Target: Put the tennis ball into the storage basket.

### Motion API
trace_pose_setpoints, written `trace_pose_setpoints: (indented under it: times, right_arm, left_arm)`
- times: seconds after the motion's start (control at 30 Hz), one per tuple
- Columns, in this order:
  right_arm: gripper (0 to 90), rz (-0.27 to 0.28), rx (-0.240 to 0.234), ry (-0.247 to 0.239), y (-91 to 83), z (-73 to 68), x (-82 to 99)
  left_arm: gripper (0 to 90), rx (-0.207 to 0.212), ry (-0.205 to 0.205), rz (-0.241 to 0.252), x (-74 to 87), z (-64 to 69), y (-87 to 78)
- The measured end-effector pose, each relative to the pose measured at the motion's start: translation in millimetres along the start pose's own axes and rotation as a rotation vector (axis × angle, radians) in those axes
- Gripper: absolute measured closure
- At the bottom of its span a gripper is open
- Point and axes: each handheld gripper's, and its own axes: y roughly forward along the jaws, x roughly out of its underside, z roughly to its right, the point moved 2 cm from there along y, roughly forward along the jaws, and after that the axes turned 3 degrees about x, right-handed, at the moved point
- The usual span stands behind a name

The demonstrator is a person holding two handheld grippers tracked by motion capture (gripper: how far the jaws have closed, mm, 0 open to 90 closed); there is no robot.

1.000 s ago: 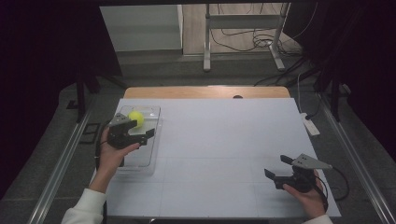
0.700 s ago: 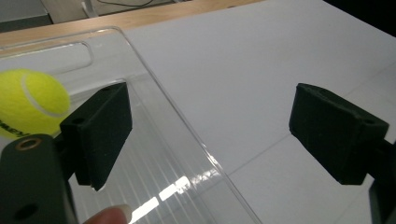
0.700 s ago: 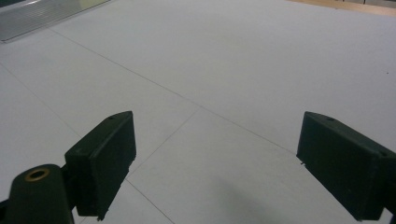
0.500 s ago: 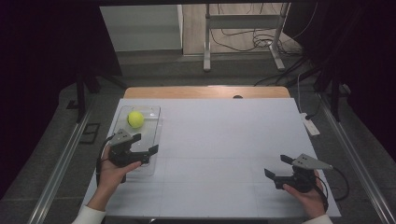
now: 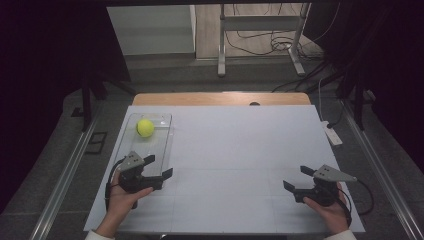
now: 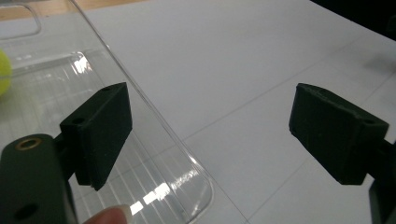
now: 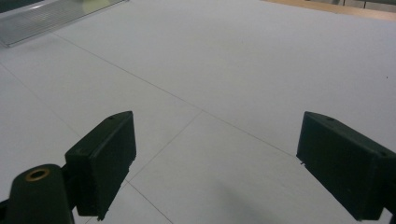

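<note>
A yellow tennis ball (image 5: 145,127) lies in the far end of a clear plastic tray (image 5: 162,145) at the table's left side; in the left gripper view the ball (image 6: 3,70) peeks in at the left edge. My left gripper (image 5: 159,167) is open over the tray's near right corner (image 6: 196,186), one jaw above the tray, the other above the white table. Nothing sits between its jaws. My right gripper (image 5: 298,178) is open near the front right of the table, holding nothing. In the right gripper view the tray (image 7: 42,16) shows far off.
The white table top (image 5: 240,150) has a wooden strip (image 5: 220,98) along its far edge. A white power strip (image 5: 332,135) lies off the right edge. Metal rails run along both sides, and a stand with cables is beyond the table.
My left gripper has drawn back from the ball toward the near end of the tray, leaving the ball in the tray. The right gripper has stayed put.
</note>
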Motion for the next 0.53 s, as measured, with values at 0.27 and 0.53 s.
trace_pose_setpoints:
  times: [0.27,0.53]
  right_arm:
    - [12.2,0.004,0.000,-0.001,0.1,1.2,-0.1]
    - [12.3,0.016,-0.007,0.014,0.9,4.0,-0.6]
  left_arm:
    - [14.5,0.009,0.015,-0.008,3.6,3.2,2.7]
    - [14.4,0.003,0.011,-0.007,3.4,2.3,3.5]
